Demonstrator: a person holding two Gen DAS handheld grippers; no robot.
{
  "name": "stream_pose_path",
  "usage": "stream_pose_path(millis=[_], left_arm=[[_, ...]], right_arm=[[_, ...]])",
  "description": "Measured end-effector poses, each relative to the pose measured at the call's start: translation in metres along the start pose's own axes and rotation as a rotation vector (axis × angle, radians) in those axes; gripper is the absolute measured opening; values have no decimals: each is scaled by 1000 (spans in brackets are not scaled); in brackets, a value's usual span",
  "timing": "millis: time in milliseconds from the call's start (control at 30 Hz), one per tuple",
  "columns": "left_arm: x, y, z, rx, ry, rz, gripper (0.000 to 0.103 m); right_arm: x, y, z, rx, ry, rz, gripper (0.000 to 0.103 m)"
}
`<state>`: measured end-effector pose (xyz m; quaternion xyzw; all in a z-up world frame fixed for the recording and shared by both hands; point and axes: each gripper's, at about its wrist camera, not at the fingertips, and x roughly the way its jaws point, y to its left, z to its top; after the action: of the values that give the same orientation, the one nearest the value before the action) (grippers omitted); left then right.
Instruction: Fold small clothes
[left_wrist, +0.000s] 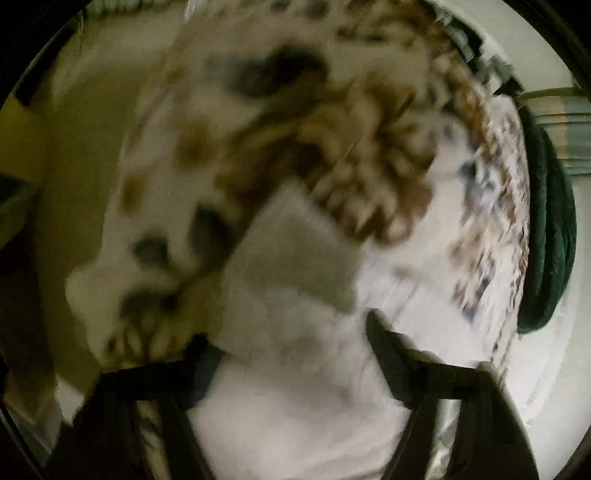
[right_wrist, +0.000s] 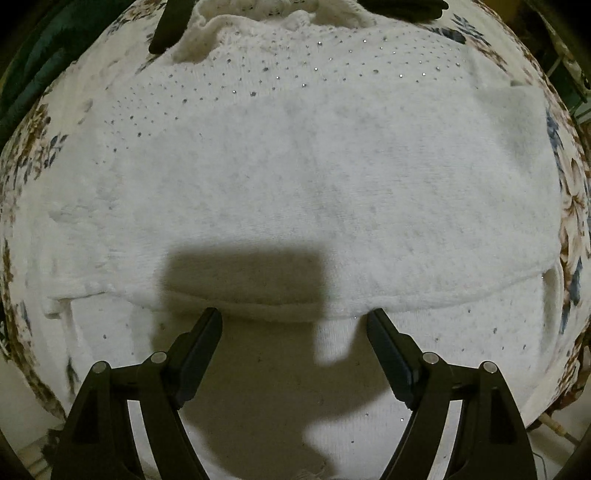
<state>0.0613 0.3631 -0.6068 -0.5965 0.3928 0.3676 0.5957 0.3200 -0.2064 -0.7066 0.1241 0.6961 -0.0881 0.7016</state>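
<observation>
A white knit garment (right_wrist: 295, 177) with small studs lies spread flat on a floral cloth (right_wrist: 26, 155). A folded edge (right_wrist: 273, 308) crosses it just ahead of my right gripper (right_wrist: 295, 319), which is open and empty right above the fabric. The left gripper's black fingers (right_wrist: 170, 29) show at the garment's far edge by the ruffled collar (right_wrist: 258, 22). The left wrist view is motion-blurred: my left gripper (left_wrist: 291, 332) is open over white fabric (left_wrist: 295, 406), with a pale folded piece (left_wrist: 291, 258) ahead of it.
The floral cloth (left_wrist: 491, 206) covers the surface in brown and blue print. A dark green fabric (left_wrist: 550, 236) lies at its edge, also in the right wrist view (right_wrist: 40, 55). A yellowish floor or wall (left_wrist: 74, 166) lies to the left.
</observation>
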Motion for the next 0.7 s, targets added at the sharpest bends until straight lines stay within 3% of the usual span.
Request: stream_pose_path(millis=[167,300,400,567,700], left_arm=[[-18,-33,7,105,-108,71,8],[-44,-71,-2,314,-207,142,7],[-63,-116,-22,490,-272,146,7],[-69,-228,-107,852,-299,78,7],[-56,-308,-208,1086,-243,-50,7]], right_arm=[[-5,-3,-2,-6,-10,5,82],[-13,-32,0,31,-25,43,82],[-27,-63,0,72,-34,87,82],[-43,-113,1,135,-55,136,82],[-50,-154,3,187,-80,157,82]])
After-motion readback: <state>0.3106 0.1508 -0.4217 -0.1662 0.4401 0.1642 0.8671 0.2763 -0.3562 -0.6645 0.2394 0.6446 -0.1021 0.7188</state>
